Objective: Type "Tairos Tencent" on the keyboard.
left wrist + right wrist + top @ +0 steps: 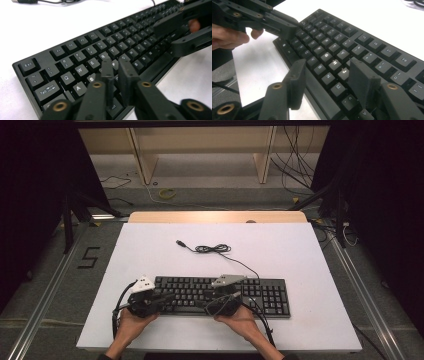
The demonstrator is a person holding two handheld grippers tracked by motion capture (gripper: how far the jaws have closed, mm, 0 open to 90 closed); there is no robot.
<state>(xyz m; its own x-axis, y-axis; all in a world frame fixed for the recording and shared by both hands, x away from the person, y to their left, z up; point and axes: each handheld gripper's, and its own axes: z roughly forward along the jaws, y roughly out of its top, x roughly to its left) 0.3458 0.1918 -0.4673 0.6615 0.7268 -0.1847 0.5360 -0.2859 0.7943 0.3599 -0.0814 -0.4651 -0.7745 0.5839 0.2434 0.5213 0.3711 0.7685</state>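
A black keyboard (262, 295) lies on the white table top (150, 255), near the front edge. My left gripper (170, 296) hovers over its left half, pointing right. In the left gripper view, the left gripper (117, 68) has its jaws drawn together above the letter keys (82, 70), with only a sliver of a gap and nothing in it. My right gripper (202, 304) faces it from the middle of the keyboard. In the right gripper view, the right gripper (327, 72) stands open over the keys at the keyboard's front edge, gripping nothing.
The keyboard's cable (215, 249) runs in a loose bundle across the table behind it and ends in a USB plug (179, 241). A wooden strip (215, 216) borders the table's far edge. Wooden shelving and loose wires stand beyond it.
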